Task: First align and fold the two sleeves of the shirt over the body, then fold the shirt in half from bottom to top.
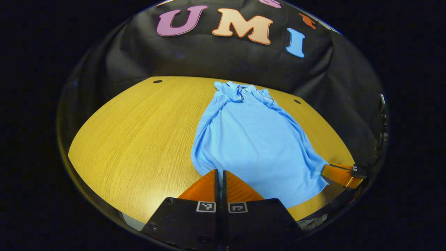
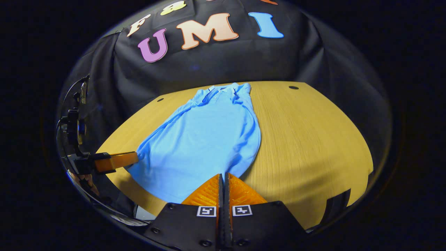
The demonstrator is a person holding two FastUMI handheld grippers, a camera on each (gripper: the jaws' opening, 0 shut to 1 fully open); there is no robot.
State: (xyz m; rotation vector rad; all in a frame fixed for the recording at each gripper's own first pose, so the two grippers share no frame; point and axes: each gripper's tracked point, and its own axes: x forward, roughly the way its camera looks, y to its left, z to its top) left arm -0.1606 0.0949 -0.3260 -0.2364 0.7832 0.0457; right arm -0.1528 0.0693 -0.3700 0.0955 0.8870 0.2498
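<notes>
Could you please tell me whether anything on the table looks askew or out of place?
Nothing is spilled or damaged. The light blue polo shirt lies collar-far on the wooden table, sleeves already folded in, its side edges rumpled rather than straight. Both grippers, left and right, look shut at its bottom hem.

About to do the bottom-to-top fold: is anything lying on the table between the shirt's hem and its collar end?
Nothing visible: the blue polo shirt lies flat on the wooden table, with no object on it up to the collar.
</notes>
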